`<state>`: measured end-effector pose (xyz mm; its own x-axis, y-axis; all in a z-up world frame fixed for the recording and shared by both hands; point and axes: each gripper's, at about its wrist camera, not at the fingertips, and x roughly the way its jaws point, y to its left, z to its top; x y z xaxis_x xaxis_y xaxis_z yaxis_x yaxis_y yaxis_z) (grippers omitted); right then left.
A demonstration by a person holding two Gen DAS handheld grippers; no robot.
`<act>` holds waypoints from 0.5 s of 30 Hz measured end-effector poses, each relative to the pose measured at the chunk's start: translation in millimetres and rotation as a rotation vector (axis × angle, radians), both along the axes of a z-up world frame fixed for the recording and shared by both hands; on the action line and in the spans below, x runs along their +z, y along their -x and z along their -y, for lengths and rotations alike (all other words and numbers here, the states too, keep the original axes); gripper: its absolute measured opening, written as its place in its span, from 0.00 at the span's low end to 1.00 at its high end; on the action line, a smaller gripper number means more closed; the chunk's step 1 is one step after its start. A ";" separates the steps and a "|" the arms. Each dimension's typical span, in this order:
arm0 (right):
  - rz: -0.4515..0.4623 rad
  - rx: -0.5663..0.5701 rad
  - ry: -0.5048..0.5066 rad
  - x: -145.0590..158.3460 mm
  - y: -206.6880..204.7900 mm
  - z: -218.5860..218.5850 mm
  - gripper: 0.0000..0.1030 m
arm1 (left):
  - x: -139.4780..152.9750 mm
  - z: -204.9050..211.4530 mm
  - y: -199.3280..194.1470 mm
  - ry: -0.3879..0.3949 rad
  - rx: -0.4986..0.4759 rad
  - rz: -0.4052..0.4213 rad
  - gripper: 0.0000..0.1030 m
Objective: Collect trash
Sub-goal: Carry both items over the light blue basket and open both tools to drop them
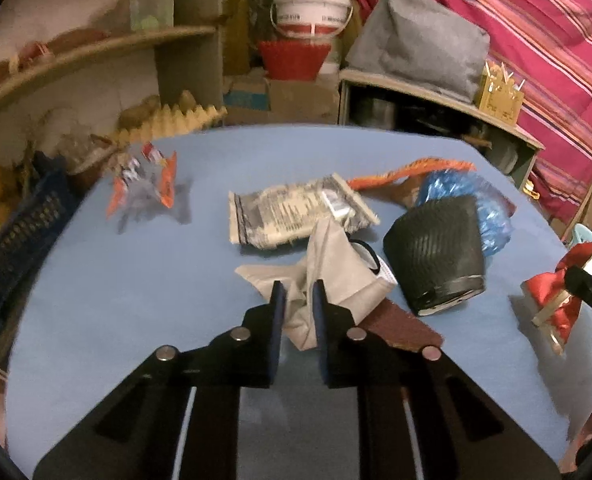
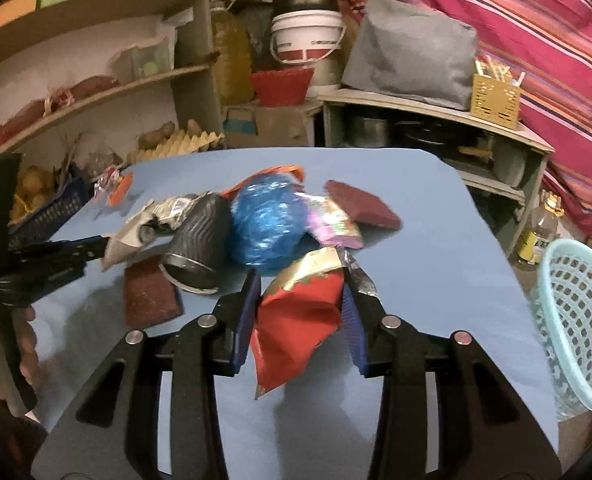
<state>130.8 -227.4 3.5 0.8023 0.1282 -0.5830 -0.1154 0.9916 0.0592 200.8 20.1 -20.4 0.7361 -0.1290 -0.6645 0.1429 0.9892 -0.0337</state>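
My left gripper (image 1: 299, 290) is shut on a crumpled beige wrapper (image 1: 328, 276) above the blue table (image 1: 136, 300). My right gripper (image 2: 302, 284) is shut on a red and gold foil wrapper (image 2: 296, 320); it also shows in the left wrist view (image 1: 556, 300). On the table lie a black ribbed cup (image 1: 436, 256) on its side, a blue plastic bag (image 2: 264, 224), a silver printed packet (image 1: 296, 212), an orange and silver wrapper (image 1: 144, 184), a pink wrapper (image 2: 336, 224) and two brown scrub pads (image 2: 150, 296) (image 2: 362, 204).
A light blue mesh basket (image 2: 576, 320) stands at the table's right edge. A dark blue crate (image 1: 16, 240) sits off the left edge. Shelves (image 2: 96, 92), a white bucket (image 2: 308, 36) and a striped pink cloth (image 2: 536, 40) fill the back.
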 end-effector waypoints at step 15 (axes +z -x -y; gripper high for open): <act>0.094 -0.184 -0.027 67.4 53.7 143.4 0.38 | 73.3 122.0 47.0 -0.041 -0.127 0.138 0.15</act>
